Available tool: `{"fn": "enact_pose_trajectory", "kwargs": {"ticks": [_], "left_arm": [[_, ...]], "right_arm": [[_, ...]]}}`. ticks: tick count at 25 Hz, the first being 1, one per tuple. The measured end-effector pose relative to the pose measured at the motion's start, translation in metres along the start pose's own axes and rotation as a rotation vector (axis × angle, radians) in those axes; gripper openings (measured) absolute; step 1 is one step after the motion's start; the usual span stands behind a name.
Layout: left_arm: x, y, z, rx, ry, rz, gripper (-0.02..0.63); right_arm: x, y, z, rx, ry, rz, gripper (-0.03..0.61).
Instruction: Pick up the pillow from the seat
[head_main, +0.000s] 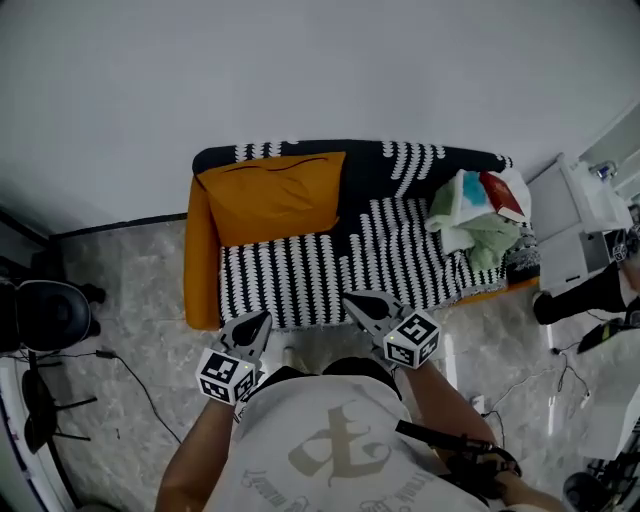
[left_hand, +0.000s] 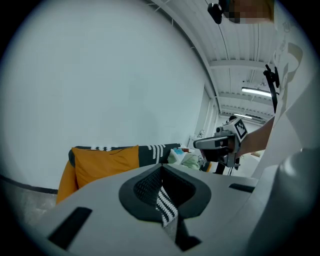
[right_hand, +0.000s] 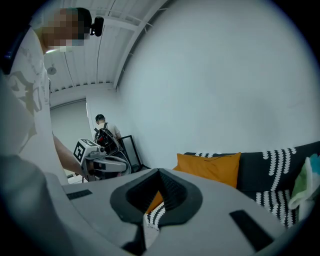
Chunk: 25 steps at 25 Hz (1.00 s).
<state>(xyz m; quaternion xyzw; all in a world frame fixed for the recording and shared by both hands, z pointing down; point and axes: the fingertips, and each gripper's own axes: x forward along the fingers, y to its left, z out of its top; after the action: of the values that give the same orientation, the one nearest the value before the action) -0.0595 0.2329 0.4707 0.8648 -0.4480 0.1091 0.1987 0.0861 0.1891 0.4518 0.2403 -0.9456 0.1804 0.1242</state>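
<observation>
At the left end of the seat (head_main: 330, 270), the orange pillow (head_main: 272, 195) leans upright against the backrest (head_main: 380, 160), probably propped there so that its broad face and top edge are open to a grasp. Left gripper (head_main: 262, 320) and right gripper (head_main: 352, 298) hover side by side just off the front edge of the seat, well apart from the pillow, with fingers (head_main: 248, 330) pressed together on nothing, which suits an approach not yet begun. Clothes (head_main: 478, 225) occupy the right end, clear of the likely reach path.
</observation>
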Motion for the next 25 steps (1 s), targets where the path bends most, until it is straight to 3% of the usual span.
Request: {"fn": "enact_pose_trajectory", "kwargs": {"ticks": [16,25], "left_arm": [[0.006,0.053,0.011,-0.011,0.032,0.036,0.009],[0.047,0.097,0.035,-0.029,0.043,0.077,0.009]], "right_arm": [[0.068,-0.023,0.013,0.022,0.036,0.034,0.013],[0.105,-0.085,0.036,0.020,0.039,0.065,0.013]]}}
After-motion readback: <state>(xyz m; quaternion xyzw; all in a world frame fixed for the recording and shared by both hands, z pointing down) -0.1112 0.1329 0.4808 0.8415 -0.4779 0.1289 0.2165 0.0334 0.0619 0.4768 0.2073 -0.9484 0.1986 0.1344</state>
